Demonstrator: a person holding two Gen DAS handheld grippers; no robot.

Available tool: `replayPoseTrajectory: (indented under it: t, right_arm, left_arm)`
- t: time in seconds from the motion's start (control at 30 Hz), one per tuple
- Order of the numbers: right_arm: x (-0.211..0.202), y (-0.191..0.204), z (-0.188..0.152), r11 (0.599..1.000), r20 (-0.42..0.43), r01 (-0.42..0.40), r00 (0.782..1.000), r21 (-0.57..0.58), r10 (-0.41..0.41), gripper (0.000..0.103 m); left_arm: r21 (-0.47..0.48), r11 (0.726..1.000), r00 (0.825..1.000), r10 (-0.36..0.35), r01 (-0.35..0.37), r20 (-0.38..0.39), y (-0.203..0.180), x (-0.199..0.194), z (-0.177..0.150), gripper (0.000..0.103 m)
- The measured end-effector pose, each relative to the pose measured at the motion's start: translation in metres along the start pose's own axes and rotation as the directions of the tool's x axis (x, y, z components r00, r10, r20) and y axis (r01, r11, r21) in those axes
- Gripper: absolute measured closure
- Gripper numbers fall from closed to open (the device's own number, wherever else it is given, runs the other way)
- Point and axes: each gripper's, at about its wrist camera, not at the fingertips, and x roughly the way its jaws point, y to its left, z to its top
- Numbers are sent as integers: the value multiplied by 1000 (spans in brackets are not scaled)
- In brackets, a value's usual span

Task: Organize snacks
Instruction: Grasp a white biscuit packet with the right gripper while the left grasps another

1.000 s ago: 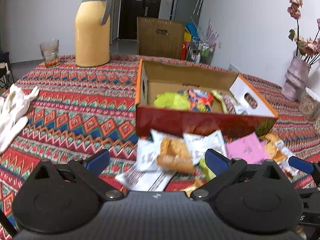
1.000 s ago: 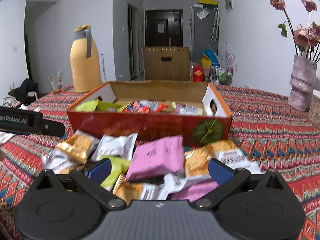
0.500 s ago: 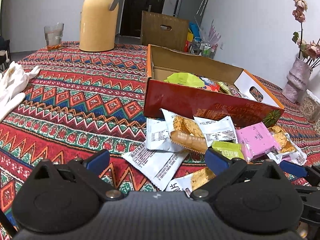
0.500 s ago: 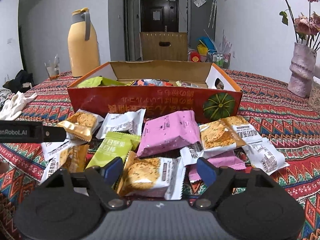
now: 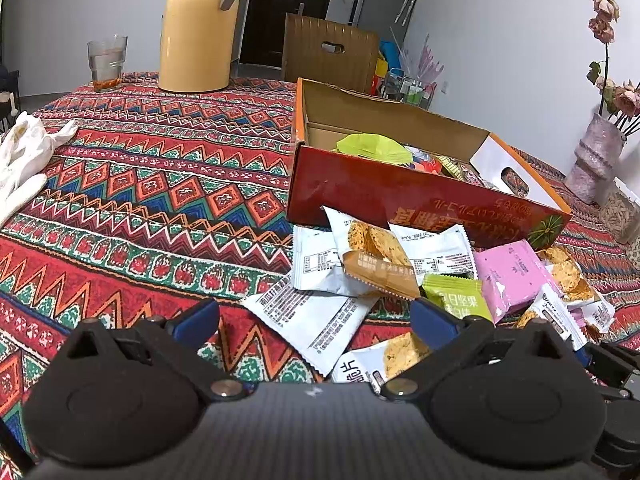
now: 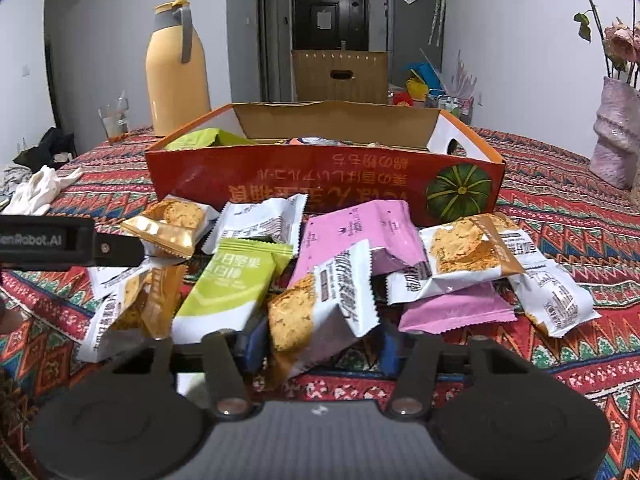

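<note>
A pile of snack packets lies on the patterned tablecloth in front of a red cardboard box that holds more snacks. My right gripper is closed on a white and orange cracker packet at the near edge of the pile. My left gripper is open and empty, low over a white packet at the pile's left side. The box and the pile also show in the left wrist view. The left gripper's body shows at the left of the right wrist view.
A yellow thermos and a glass stand at the table's far left. White gloves lie at the left edge. A pink vase with flowers stands at the right. A brown carton sits behind the table.
Both grippers have moved down and closer to the pile. My right gripper's fingers have closed in from wide open onto the cracker packet. My left gripper stays open.
</note>
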Motion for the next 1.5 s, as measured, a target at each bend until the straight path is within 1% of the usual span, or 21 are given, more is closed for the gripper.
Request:
replayPoseTrajectory:
  t: [0.13, 0.33, 0.53, 0.7, 0.8, 0.9, 1.0, 1.07, 1.17, 1.3, 1.4, 1.47, 1.5]
  right_arm:
    - [-6, 0, -1, 1000, 28, -8, 1000, -4, 8, 62]
    - [-19, -3, 0, 1000, 82, -9, 997, -1, 9, 63]
    - [-36, -17, 2, 999, 139, 21, 990, 26, -25, 62]
    - [-46, -31, -1, 997, 168, 41, 985, 60, -51, 62]
    - [-51, -39, -4, 996, 175, 42, 983, 76, -55, 62]
    - [-54, -45, -8, 996, 180, 34, 982, 86, -49, 62]
    - [-55, -50, -12, 995, 183, 22, 982, 99, -40, 62]
    - [-56, -54, -15, 994, 185, 11, 982, 108, -31, 62]
    - [-56, -57, -19, 993, 188, -4, 982, 117, -18, 62]
    - [-58, -58, -22, 992, 195, -21, 981, 121, -3, 62]
    - [-60, -57, -25, 992, 195, -28, 981, 121, 4, 62]
    - [-62, -57, -27, 992, 195, -30, 981, 121, 6, 62]
    - [-63, -57, -27, 992, 196, -31, 981, 122, 6, 62]
  left_arm:
    - [0, 1000, 1000, 2, -2, 0, 0, 0, 0, 0]
    - [5, 1000, 1000, 7, -7, -5, -1, -1, 1, 0]
    - [7, 1000, 1000, -11, 11, -14, -7, -11, 6, 0]
    - [35, 999, 998, -6, 8, -57, -24, -9, 2, 0]
    - [41, 999, 995, 27, -24, -92, -32, -2, -3, 0]
    - [19, 999, 991, 36, -34, -127, -35, 3, -6, 0]
    - [17, 998, 987, 68, -66, -147, -38, 8, -10, 0]
    - [28, 995, 985, 99, -96, -141, -42, 9, -12, 0]
    - [37, 992, 983, 127, -123, -135, -47, 9, -15, 0]
    - [72, 984, 978, 173, -165, -120, -55, 10, -20, 1]
    - [80, 981, 977, 184, -176, -109, -58, 9, -23, 4]
    - [87, 982, 979, 176, -168, -101, -60, 6, -24, 13]
    - [91, 983, 980, 171, -162, -98, -61, 4, -24, 16]
